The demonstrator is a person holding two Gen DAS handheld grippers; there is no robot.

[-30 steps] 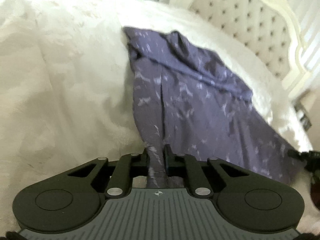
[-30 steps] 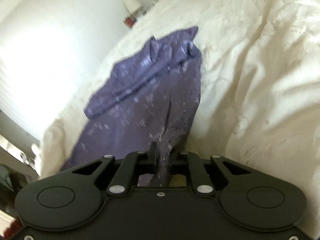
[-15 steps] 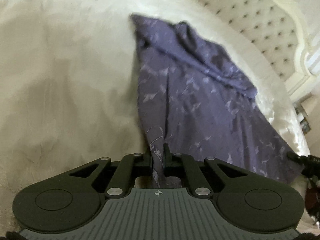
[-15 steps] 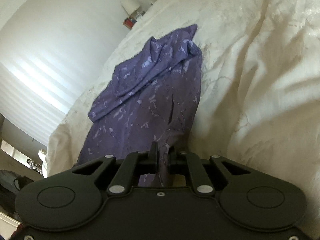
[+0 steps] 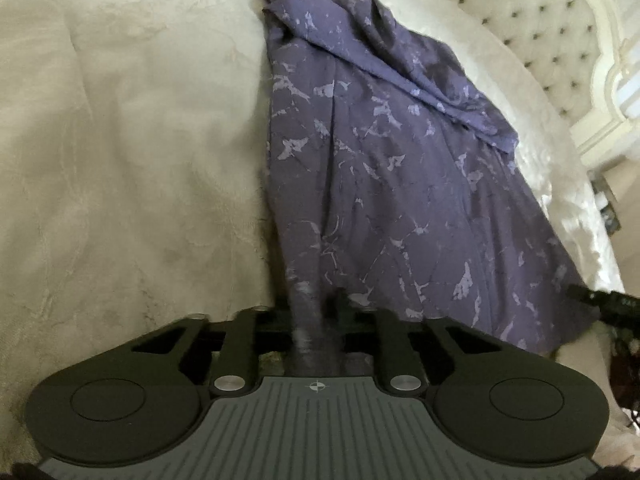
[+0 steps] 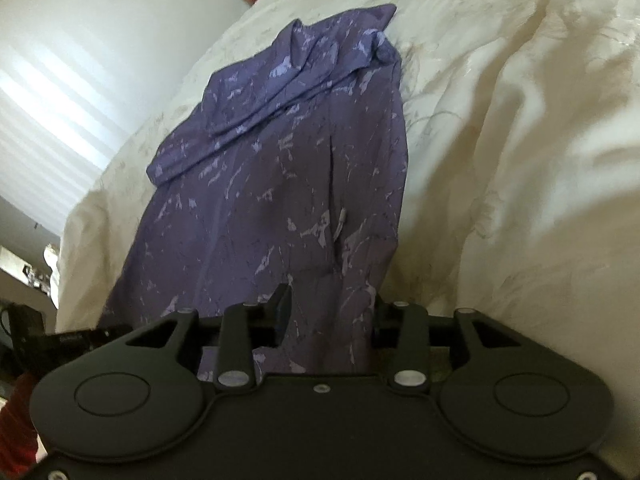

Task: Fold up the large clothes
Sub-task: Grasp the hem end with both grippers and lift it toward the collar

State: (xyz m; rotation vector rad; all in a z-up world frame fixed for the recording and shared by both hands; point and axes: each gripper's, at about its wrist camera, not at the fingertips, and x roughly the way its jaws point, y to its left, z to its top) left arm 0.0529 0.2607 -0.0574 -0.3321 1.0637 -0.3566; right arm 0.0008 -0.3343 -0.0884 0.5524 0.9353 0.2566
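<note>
Lying spread on the cream bedspread [image 5: 120,140], the purple patterned garment [image 5: 400,184] is the 1 landmark for all positions below. Its long axis runs from the near hem, at both grippers, away to the bunched end [image 6: 340,48] near the far side of the bed. A folded band crosses the far part at a slant; the near part is mostly flat with 1 lengthwise crease.

Left gripper [image 5: 316,312]: at the near hem, on the garment's left edge as its own camera sees it. Jaws narrow but beginning to part; a twisted tuck of fabric is between them and the pads appear to press it.

Right gripper [image 6: 328,308]: at the near hem, towards the opposite corner. Jaws opening, a clear gap showing; fabric lies loose between the fingers [image 6: 282,300], not pinched. Judgement: this corner is being let go.

Key relation: the whole garment lies forward of both sets of jaws, along the line they point. Both hands sit about equally near the hem, neither nearer the far end. Judgement: any next fold across the long axis means regripping and carrying 1 end over the other.

Tufted headboard [image 5: 532,20] stands beyond the garment's right side in the left view.
</note>
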